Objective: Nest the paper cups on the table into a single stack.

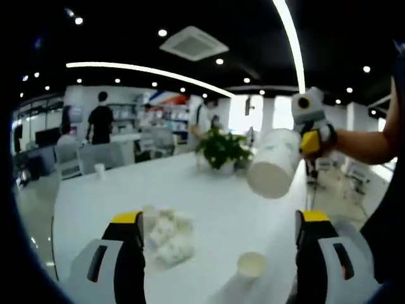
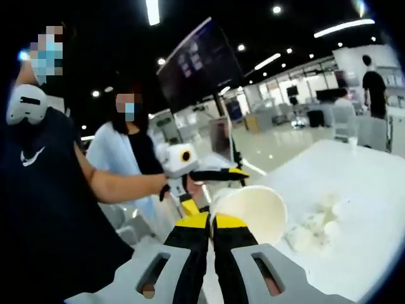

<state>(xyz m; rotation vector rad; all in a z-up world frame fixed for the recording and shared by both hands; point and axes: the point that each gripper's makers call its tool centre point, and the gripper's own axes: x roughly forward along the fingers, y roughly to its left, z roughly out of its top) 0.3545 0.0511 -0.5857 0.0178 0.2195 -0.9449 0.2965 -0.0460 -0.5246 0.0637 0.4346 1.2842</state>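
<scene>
1. White paper forms the cup [image 1: 273, 163] that is held in the air by the right gripper [image 1: 310, 140], seen across the left gripper view with its closed base turned toward the camera.
2. In the right gripper view, the right gripper [image 2: 211, 223] has its yellow-tipped jaws pressed together on the rim of this cup [image 2: 252, 212], whose round open mouth and smooth pale inside are shown.
3. The cup is tilted on its side above the worktop [image 1: 190, 190], probably so that it can be carried over and lowered into another cup.
4. A second paper cup [image 1: 251, 264] stands upright near the worktop's near edge, mouth up, between the jaws of the left gripper [image 1: 218, 231] in that view.
5. The left jaws are spread wide apart and nothing is held by them; whether they are level with the standing cup cannot be told.
6. A crumpled, glossy clear wrapper [image 1: 168, 235] lies on the smooth white worktop beside the left jaw.
7. A small cup [image 1: 99, 170] stands far off on the worktop, and a leafy potted plant [image 1: 221, 151] is placed beyond.
</scene>
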